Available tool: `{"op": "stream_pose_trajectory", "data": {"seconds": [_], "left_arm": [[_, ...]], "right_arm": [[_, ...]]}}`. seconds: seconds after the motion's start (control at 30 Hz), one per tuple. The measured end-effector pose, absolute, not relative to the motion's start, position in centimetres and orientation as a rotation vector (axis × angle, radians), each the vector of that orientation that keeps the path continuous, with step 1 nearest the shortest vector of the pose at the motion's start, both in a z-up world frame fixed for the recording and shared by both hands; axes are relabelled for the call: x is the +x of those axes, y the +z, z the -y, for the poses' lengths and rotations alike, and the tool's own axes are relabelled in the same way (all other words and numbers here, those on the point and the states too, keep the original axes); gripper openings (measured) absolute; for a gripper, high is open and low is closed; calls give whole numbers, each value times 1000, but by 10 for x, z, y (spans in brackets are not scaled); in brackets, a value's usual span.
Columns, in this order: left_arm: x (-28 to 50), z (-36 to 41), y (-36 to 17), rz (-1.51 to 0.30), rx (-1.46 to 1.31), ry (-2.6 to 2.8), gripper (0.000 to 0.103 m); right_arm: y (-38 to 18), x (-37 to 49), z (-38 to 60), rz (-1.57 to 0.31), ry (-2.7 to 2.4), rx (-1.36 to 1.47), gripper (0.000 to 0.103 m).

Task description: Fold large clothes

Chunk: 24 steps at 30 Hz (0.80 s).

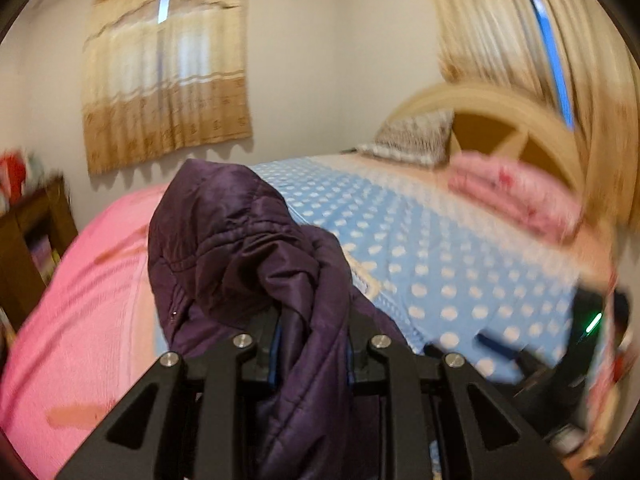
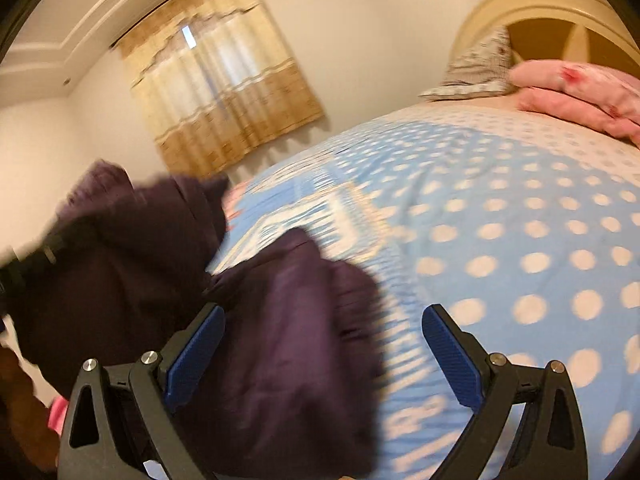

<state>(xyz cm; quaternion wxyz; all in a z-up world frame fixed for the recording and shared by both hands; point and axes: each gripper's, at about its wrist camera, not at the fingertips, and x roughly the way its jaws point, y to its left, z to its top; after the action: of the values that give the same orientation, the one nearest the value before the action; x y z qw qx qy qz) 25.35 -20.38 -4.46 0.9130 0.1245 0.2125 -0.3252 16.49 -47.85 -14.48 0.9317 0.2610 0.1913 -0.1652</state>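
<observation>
Beige curtains [image 1: 168, 80] hang over the window on the far wall, and below them a bed fills most of the room, spread with a blue polka-dot cover [image 1: 420, 248] and a pink blanket [image 1: 80, 280] along its near side. From the left wrist view, the left gripper [image 1: 312, 344] has its jaws drawn in close around a bunched fold of the purple quilted jacket [image 1: 224, 232], which rises in a heap above the fingers and spills back down between them; gripping a thick gather like that looks like the way to lift the whole bulky garment clear of the bed so it can be laid out flat. A folded pink quilt [image 1: 516, 196] and a patterned pillow [image 1: 416, 136] sit up by the headboard [image 1: 500, 100], well apart from the work.

From the right wrist view, the right gripper [image 2: 322, 356] stands wide open with its blue pads [image 2: 452, 360] bare; the jacket [image 2: 280, 340] hangs blurred across the left side, in front of one pad, but nothing is pinched. I would guess it is held open ready to catch a free edge
</observation>
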Motion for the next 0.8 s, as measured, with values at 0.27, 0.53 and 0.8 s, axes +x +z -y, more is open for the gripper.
{"op": "stream_pose_trajectory", "data": {"seconds": [0.27,0.53,0.8], "left_arm": [[212,265,-101,-309,561,-611,28],[198,268,-111,-227,656,-602,30],[192,269,-105,-232,639,-620,36]], "right_arm": [[-117,145,531,-380,-315,497,99],[-46,222,520,-567,87,355,99],[-75,302,472,-923,197,168,30]]}}
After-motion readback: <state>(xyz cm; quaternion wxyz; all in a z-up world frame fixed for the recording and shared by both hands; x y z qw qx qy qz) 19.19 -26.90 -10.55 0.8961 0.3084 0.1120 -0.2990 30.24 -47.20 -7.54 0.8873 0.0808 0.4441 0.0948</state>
